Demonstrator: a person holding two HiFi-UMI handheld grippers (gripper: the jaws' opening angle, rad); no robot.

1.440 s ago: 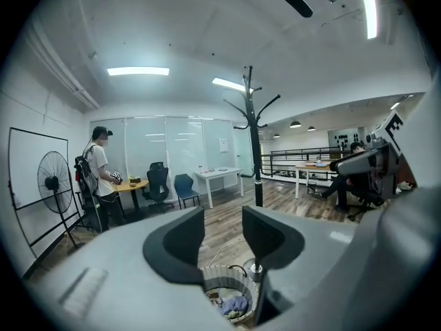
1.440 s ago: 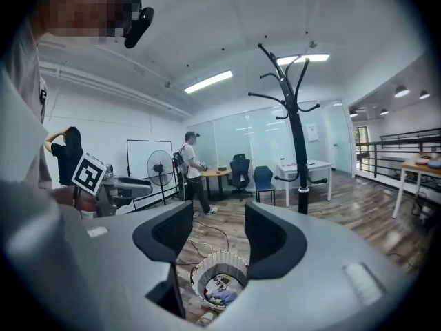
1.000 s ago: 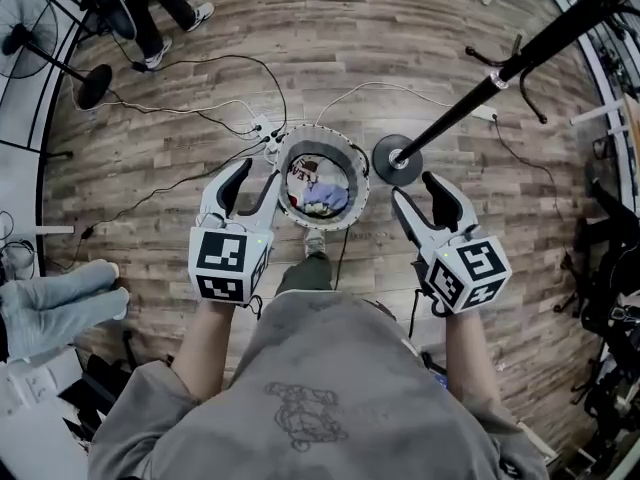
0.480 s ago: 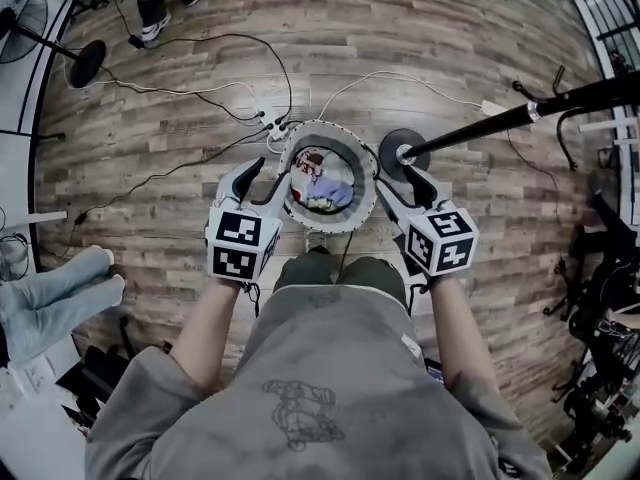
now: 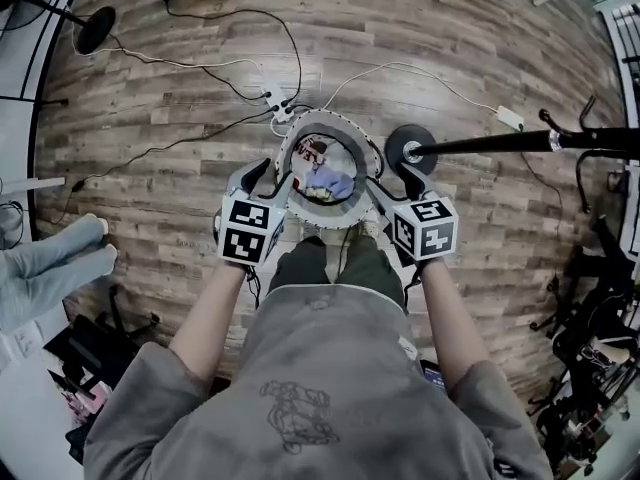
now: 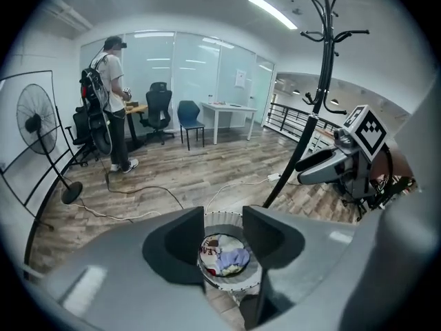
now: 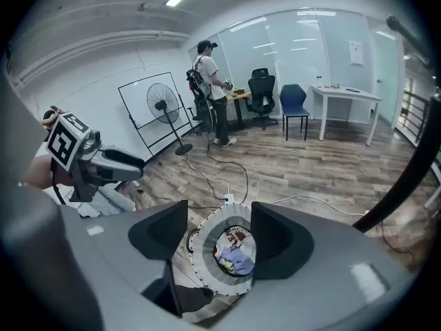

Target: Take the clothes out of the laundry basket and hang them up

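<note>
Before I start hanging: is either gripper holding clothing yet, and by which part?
Nothing is held. The left gripper and right gripper are both open and empty, the right's jaws just having opened wider; the clothes lie in the basket.

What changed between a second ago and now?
Both the left gripper and the right gripper have come down to flank the laundry basket. The right one's jaws have just been opening, empty. Nothing was grabbed; the clothes still lie in the basket.

Wood-plank floor (image 5: 480, 58) has the round laundry basket (image 5: 326, 117) sitting on it, coat stand's round base (image 5: 408, 149) just beside, white power strip (image 5: 277, 99) and loose cables (image 5: 200, 63) nearby, fan base (image 5: 97, 30) well apart.
</note>
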